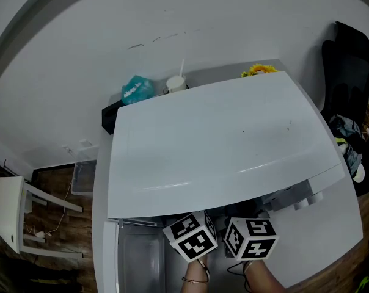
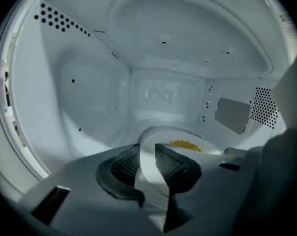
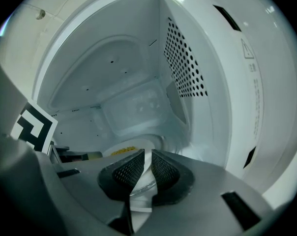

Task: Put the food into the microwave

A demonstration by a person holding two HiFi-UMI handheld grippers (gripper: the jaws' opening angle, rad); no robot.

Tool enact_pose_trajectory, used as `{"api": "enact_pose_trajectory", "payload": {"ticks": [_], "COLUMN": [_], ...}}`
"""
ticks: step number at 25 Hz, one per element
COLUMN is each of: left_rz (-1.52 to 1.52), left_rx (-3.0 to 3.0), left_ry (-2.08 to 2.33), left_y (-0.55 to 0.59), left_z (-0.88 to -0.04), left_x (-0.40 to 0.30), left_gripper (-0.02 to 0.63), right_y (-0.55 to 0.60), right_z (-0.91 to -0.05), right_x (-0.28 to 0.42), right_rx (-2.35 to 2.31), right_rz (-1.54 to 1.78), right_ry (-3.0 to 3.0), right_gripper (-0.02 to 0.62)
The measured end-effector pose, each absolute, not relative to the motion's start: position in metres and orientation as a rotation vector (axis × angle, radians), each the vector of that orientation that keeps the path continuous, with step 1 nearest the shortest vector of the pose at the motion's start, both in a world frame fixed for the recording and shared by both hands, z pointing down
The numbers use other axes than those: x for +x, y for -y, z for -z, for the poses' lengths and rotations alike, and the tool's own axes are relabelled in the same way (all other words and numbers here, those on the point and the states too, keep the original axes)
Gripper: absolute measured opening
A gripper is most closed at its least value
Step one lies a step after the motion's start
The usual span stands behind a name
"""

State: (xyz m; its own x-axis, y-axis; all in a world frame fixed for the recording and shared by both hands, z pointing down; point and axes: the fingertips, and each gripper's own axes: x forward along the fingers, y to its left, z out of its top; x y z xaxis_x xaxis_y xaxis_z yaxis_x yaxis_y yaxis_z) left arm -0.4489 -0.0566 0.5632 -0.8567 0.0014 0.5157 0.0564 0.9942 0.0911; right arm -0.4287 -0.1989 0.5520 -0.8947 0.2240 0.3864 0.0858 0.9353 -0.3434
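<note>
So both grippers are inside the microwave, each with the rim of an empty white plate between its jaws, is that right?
Not quite: the plate is not empty. The left gripper view shows a small heap of yellow food on it. Otherwise yes: the left gripper and the right gripper are inside the microwave, each with the white plate's rim between its jaws.

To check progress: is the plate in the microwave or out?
In. Both gripper views show the plate with yellow food, and the white walls of the microwave around it.
</note>
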Motion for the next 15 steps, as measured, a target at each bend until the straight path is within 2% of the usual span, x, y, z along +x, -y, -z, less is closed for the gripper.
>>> {"api": "enact_pose_trajectory", "payload": {"ticks": [9, 15], "left_rz": [0.240, 0.313], "left_rx": [-0.054, -0.083], "left_ry": [2.621, 2.635], "left_y": [0.051, 0.040], "left_z": [-0.560, -0.548], "left_x": [-0.447, -0.420], "left_gripper": [0.097, 0.097], "right_y": [0.201, 0.205], "right_z": [-0.553, -0.529], "right_x": [-0.428, -0.412], "right_rx": [-0.227, -0.271], "right_rz": [-0.480, -0.527], "right_ry": [2.663, 2.721], "right_gripper": [0.055, 0.054]}}
